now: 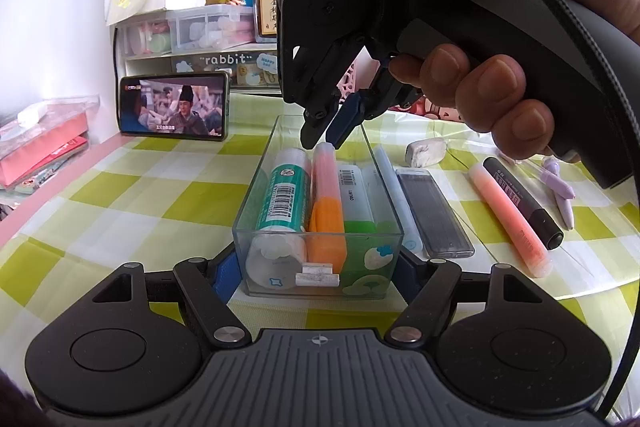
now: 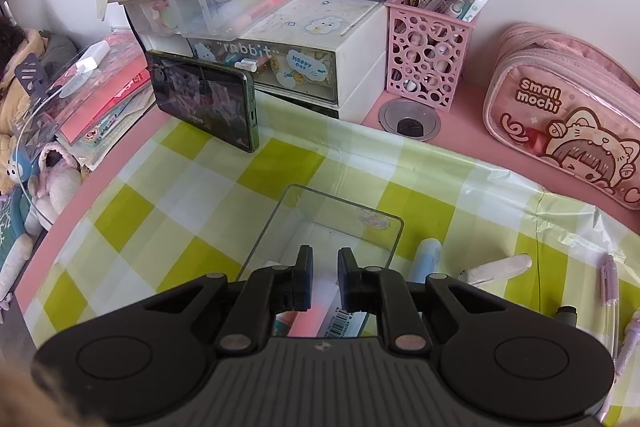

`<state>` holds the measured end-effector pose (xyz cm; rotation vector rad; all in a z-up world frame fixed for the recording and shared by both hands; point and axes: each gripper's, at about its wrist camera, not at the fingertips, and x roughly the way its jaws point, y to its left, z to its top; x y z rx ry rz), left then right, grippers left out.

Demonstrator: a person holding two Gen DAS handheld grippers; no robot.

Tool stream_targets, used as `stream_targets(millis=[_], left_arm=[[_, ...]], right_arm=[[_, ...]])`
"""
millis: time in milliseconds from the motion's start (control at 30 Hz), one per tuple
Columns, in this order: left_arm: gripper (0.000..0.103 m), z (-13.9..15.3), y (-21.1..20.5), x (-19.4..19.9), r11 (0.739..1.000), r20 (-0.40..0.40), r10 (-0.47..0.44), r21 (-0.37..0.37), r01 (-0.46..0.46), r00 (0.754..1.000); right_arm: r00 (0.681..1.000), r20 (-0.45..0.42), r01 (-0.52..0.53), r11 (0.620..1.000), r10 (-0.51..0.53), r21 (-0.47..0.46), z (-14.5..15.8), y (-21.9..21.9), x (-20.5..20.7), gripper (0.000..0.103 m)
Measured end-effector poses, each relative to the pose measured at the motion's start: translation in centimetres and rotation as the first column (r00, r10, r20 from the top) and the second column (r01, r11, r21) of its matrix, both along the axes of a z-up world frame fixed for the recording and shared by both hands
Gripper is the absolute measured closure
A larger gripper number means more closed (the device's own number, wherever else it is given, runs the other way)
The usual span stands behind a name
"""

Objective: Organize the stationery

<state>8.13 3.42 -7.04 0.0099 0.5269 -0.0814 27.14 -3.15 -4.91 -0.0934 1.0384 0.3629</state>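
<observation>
- My left gripper [image 1: 318, 273] clamps the near end of the clear box [image 1: 280, 219], one pad on each side wall. If that squeeze slackens, the box can skid on the checked cloth [image 1: 120, 195].
- My right gripper [image 1: 326, 139] hangs over the far end of the box, its jaws drawn nearly together with nothing between them, tips just above the end of the pink-orange highlighter [image 1: 326, 199].
- A careless lift here could catch that highlighter's end and tip it out, or knock the glue stick [image 1: 284, 195] beside it.
- The box is already crowded, so another pen pushed in may ride up over the rim.
- Still out on the cloth, right of the box: a pale blue pen [image 1: 396, 187] against its wall, a grey case [image 1: 434, 211], a pink highlighter [image 1: 508, 219], a black marker [image 1: 524, 203] and an eraser [image 1: 426, 151].
- The round pens could roll off if my sleeve or cable brushes them.
</observation>
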Motion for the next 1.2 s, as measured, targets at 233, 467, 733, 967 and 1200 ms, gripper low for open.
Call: stream_targets(millis=[233, 467, 733, 967, 1200], left_arm=[[0.030, 0.0, 0.0, 0.0, 1.000, 0.000, -0.001, 0.003, 0.001, 1.000], [0.030, 0.0, 0.0, 0.0, 1.000, 0.000, -0.001, 0.001, 0.001, 1.000], [0.030, 0.0, 0.0, 0.1, 1.000, 0.000, -0.001, 0.003, 0.001, 1.000], [0.030, 0.0, 0.1, 0.1, 1.000, 0.001, -0.006, 0.002, 0.006, 1.000], [0.030, 0.0, 0.1, 0.1, 1.000, 0.002, -0.006, -0.002, 0.006, 1.000]], right_arm=[[1.000, -0.010, 0.006, 1.000, -0.005, 0.027, -0.3, -0.5, -0.1, 0.095], [0.999, -0.024, 0.030, 0.998, -0.029, 0.064, 0.0, -1.0, 0.1, 0.094], [0.999, -0.013, 0.040, 0.998, -0.039, 0.041, -0.5, -1.0, 0.0, 0.094], [1.000, -0.010, 0.027, 1.000, -0.027, -0.009, -0.3, -0.3, -0.2, 0.094], [1.000, 0.009, 0.014, 0.995, -0.015, 0.104, 0.3, -1.9, -0.8, 0.093]])
